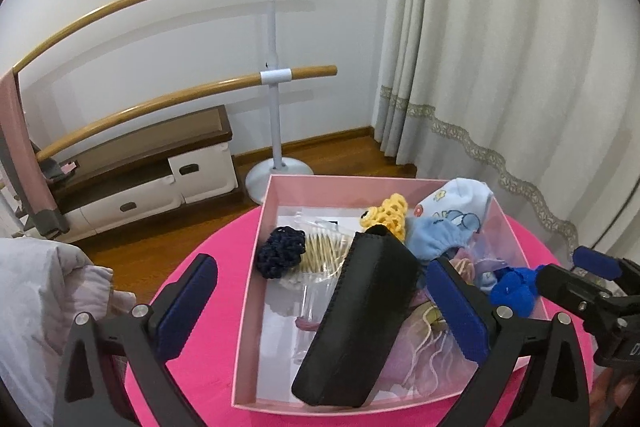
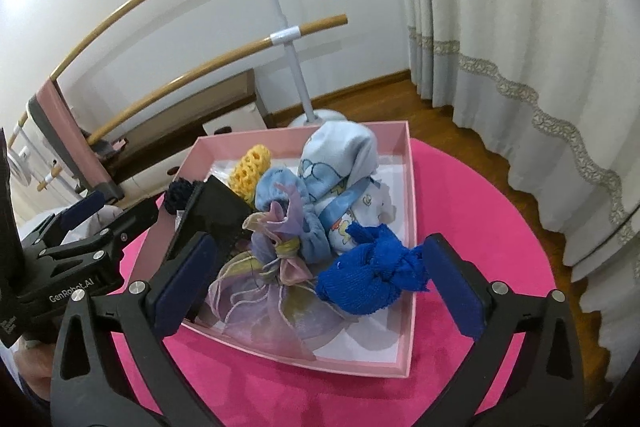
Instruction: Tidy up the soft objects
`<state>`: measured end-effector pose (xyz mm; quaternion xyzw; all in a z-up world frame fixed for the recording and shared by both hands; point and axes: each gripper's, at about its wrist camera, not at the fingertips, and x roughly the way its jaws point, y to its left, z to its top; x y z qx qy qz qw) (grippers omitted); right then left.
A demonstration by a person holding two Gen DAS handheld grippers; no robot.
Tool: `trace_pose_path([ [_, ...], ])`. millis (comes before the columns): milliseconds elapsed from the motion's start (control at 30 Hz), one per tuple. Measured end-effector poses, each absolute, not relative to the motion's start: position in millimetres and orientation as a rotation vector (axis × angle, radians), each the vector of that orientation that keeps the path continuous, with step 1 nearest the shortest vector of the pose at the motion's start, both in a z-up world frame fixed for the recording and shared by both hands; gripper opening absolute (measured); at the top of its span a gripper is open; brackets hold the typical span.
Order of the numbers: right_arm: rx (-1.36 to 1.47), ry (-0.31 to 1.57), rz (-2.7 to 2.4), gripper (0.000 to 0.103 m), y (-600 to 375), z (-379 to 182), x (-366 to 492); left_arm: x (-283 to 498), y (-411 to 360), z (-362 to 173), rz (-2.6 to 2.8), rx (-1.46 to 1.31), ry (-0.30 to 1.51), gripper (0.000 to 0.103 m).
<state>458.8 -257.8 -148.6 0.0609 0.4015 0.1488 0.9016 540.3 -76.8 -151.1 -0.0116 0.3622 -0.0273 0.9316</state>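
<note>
Corner of a room: white wall, a two-rail barre [image 1: 272, 75] on a stand, a long curtain [image 1: 500, 67], wood floor. A round desk [image 2: 460, 195] in hot pink cloth carries an open pink box [image 1: 256, 291].

Left claw [image 1: 320, 311]: jaws spread wide, nothing pinched. A black pouch [image 1: 360, 323] lies slantwise between its fingers, inside the box; whether a pad touches it I cannot tell. Just beyond the tips, a navy scrunchie [image 1: 280, 253] on a clear packet of cotton swabs [image 1: 320, 255]; further off, a yellow crochet piece [image 1: 390, 215].

Right claw [image 2: 320, 283]: jaws also spread wide, holding nothing. Between its fingers sit a lilac organza bag [image 2: 264, 291] toward the left pad and a knotted blue cloth [image 2: 368, 279] close against the right pad. Ahead of the tips, a pale blue printed baby garment [image 2: 340, 167] with a ruffled cuff.

Judgement: every soft item in view is already in the box, so the step looks like release and tidy, or choosing the next piece to reposition.

Doing it well:
- Back each claw away along its own line before any sideways move, so a pad does not drag cloth out.
- The organza is flimsy and will snag; take it at the tied neck.
- Take the blue cloth at the knot.
- The pouch is propped on other things; nudge it flat, not over the wall.
- The claws are near each other; move one at a time.
</note>
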Motion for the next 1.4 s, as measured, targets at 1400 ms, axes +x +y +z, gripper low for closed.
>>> trace_pose_path([
  [1400,0.101,0.459,0.191,0.103,-249.6,-70.4,162.1,168.0,-56.0,-90.1,0.031,0.012,0.532,0.103],
])
